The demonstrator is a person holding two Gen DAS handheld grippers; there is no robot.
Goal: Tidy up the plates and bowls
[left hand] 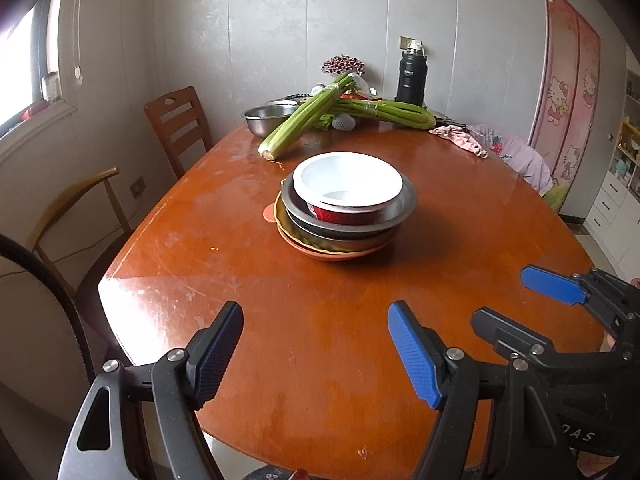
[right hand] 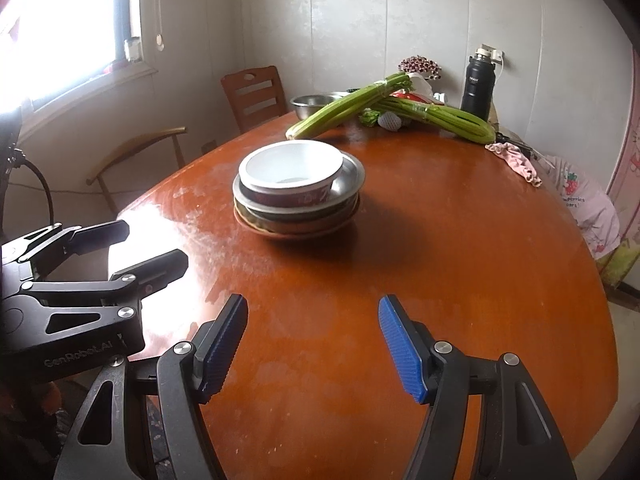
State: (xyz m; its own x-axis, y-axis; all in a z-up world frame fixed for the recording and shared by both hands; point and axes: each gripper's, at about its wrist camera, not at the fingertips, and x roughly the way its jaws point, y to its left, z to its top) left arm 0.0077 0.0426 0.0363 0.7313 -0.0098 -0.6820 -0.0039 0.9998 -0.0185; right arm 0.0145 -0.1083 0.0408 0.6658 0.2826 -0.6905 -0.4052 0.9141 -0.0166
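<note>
The stack of dishes [left hand: 344, 212] sits near the middle of the wooden table [left hand: 320, 340] and serves as reference. It holds, top down, a white bowl with a red outside [left hand: 347, 184], a metal dish [left hand: 400, 208], a darker dish and an orange plate [left hand: 332, 254] at the base; exact count below the bowl cannot be told. Nesting is by size, smallest on top, which judges as stable and largely organized. The left gripper [left hand: 316, 350] is on the near side of the stack, well apart from it, jaws spread and empty. The right gripper [right hand: 312, 342] is likewise near side, well apart, jaws spread, nothing between them. 2 celery bunches [left hand: 304, 120] and a steel bowl [left hand: 268, 118] lie beyond the stack; that bowl may remain to be collected.
</note>
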